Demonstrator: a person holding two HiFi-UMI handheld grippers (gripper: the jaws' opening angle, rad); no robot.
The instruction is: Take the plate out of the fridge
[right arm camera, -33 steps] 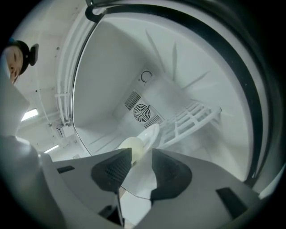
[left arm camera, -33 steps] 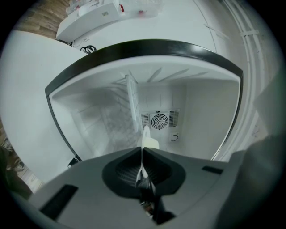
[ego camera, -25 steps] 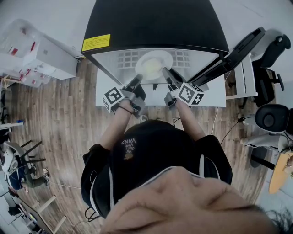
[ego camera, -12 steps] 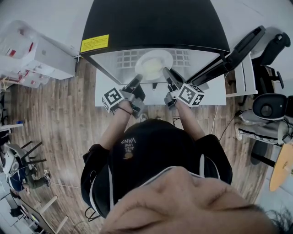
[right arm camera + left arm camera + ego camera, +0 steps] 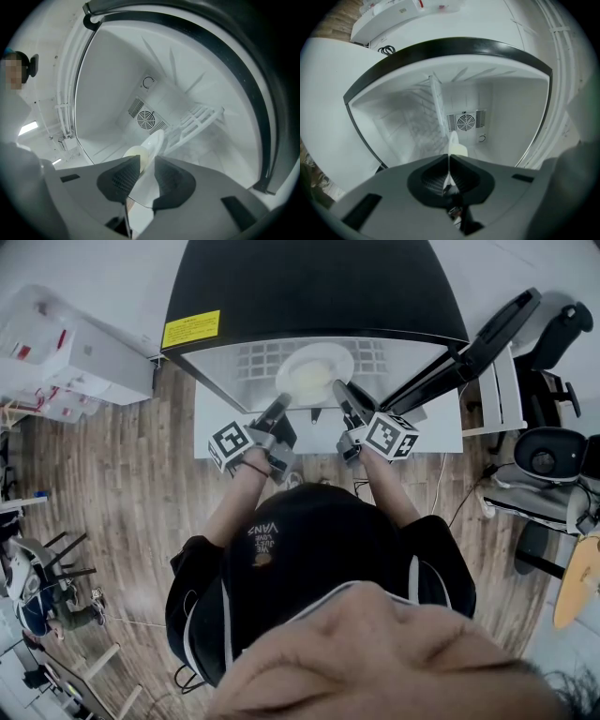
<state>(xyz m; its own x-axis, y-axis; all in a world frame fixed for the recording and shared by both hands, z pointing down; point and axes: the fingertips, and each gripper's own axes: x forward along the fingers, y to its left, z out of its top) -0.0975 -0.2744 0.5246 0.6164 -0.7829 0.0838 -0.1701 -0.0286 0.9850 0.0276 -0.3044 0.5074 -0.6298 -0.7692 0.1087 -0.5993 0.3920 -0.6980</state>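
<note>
Head view, with both gripper views. The fridge (image 5: 314, 287), black on the outside and white within, stands with its door (image 5: 469, 348) swung out to the person's right. A white bench (image 5: 422, 432) shows just below the opening, over a wooden floor (image 5: 112, 484).

The plate (image 5: 314, 367), white with a pale yellow patch at its centre, is inside the fridge on the wire shelf (image 5: 375, 357), near the front of the compartment. Both grippers reach in to its near rim from opposite sides.

(a) Left gripper (image 5: 279, 407): in the left gripper view the plate appears edge-on as a thin white line running between the fingers (image 5: 426, 176). These are pressed almost together and pinch the rim. A round fan grille (image 5: 465, 123) is set in the back wall beyond.

(b) Right gripper (image 5: 339, 390): in the right gripper view its fingers (image 5: 176, 180) stand a little apart. The plate's rim passes obliquely between them, and the pads lie against it on either face. The wire shelf extends to the right behind the plate.
</note>
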